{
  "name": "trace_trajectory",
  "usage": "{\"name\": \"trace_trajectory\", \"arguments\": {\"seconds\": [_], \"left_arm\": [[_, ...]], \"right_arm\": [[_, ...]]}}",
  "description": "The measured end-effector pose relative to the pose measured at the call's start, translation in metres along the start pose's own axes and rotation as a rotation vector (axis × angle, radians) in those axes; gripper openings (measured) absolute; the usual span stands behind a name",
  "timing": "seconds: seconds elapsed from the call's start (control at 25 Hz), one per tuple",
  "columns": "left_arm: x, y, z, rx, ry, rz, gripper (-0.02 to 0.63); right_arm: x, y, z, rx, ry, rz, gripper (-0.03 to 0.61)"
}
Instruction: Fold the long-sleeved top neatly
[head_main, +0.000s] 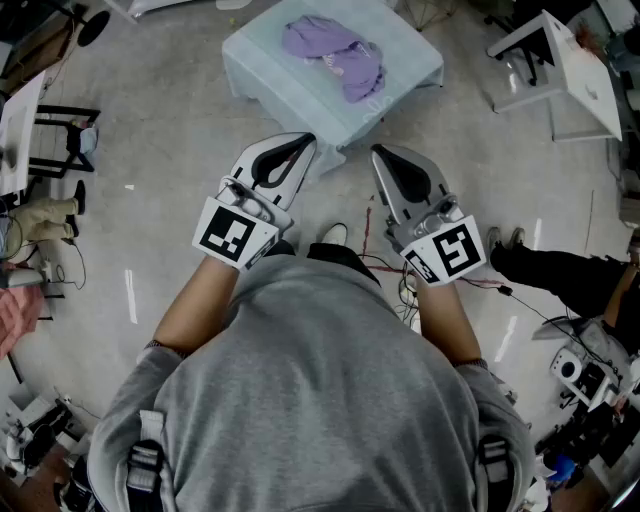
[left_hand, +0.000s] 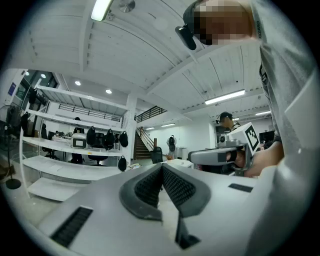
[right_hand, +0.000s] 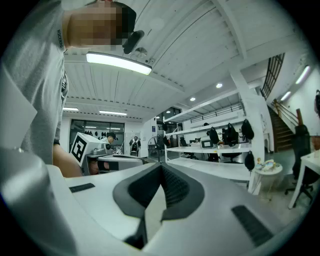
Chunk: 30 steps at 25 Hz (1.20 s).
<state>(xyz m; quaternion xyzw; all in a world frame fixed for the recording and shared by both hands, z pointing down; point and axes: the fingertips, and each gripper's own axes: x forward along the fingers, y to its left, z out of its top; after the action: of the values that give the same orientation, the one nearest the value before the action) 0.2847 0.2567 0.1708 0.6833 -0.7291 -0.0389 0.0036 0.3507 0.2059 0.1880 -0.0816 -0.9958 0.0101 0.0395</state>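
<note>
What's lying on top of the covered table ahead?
A crumpled purple top lies on the table; nothing else shows there. Whatever is beneath the top, or under the table's pale covering, can't be seen.

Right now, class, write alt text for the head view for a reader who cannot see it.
A crumpled purple top lies untouched on a pale-blue covered table. In front of it, a person in grey holds the left gripper and right gripper level, both shut and empty.

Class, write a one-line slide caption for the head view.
Left gripper and right gripper, shut and empty, short of the crumpled purple top on the table.
</note>
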Motion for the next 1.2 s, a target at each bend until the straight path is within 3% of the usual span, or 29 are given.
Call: {"name": "trace_trajectory", "arguments": {"seconds": [0.36, 0.92, 1.04, 1.2], "left_arm": [[-0.040, -0.034, -0.010, -0.004, 0.029, -0.031, 0.017], [-0.067, -0.044, -0.018, -0.005, 0.044, -0.076, 0.020], [-0.068, -0.044, -0.021, -0.001, 0.050, -0.088, 0.103], [-0.067, -0.039, -0.019, -0.011, 0.034, -0.103, 0.246]], "right_arm": [[-0.025, 0.040, -0.018, 0.059, 0.013, -0.054, 0.008], [-0.035, 0.072, -0.025, 0.000, 0.057, -0.067, 0.009], [-0.036, 0.072, -0.026, 0.004, 0.049, -0.075, 0.058], [-0.031, 0.071, -0.019, -0.002, 0.026, -0.078, 0.230]]}}
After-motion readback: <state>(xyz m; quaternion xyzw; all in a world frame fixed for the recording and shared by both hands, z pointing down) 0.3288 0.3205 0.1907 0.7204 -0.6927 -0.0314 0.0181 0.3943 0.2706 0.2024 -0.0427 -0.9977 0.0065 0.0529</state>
